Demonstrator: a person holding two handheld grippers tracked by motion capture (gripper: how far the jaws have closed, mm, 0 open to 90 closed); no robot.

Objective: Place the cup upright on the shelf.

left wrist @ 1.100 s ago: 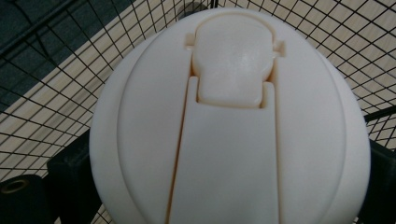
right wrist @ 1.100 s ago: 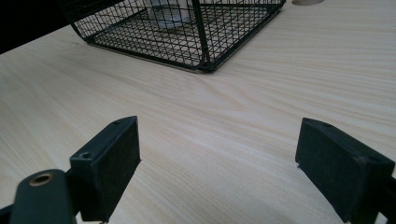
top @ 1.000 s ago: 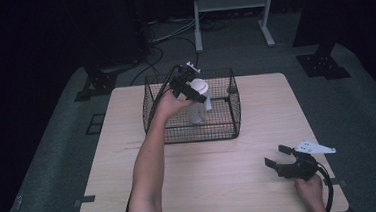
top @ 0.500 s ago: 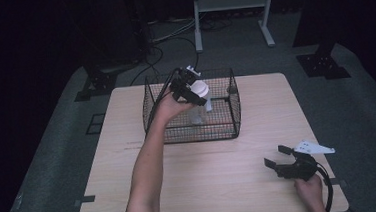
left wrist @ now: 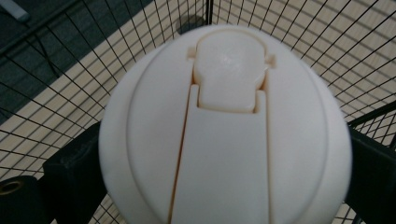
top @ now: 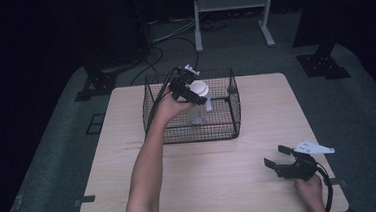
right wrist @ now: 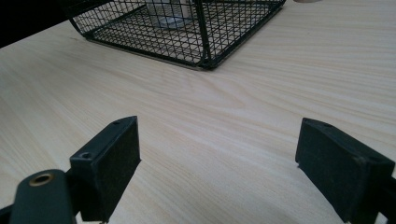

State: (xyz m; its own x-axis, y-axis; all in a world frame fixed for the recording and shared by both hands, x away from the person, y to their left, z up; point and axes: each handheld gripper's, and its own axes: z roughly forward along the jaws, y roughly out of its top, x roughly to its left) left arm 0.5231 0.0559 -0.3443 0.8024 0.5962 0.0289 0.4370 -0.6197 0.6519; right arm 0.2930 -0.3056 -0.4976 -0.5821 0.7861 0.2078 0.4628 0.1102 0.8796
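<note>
Upright clear bottle, white cap, in basket

1. One clear plastic bottle with a round white flip-top cap, held upright inside the basket.
2. One black wire-mesh basket, rectangular and open-topped.
3. One light wooden surface carrying the basket.
4. Two black two-jaw claws: the left claw and the right claw.

No legible text, seemingly.
</note>
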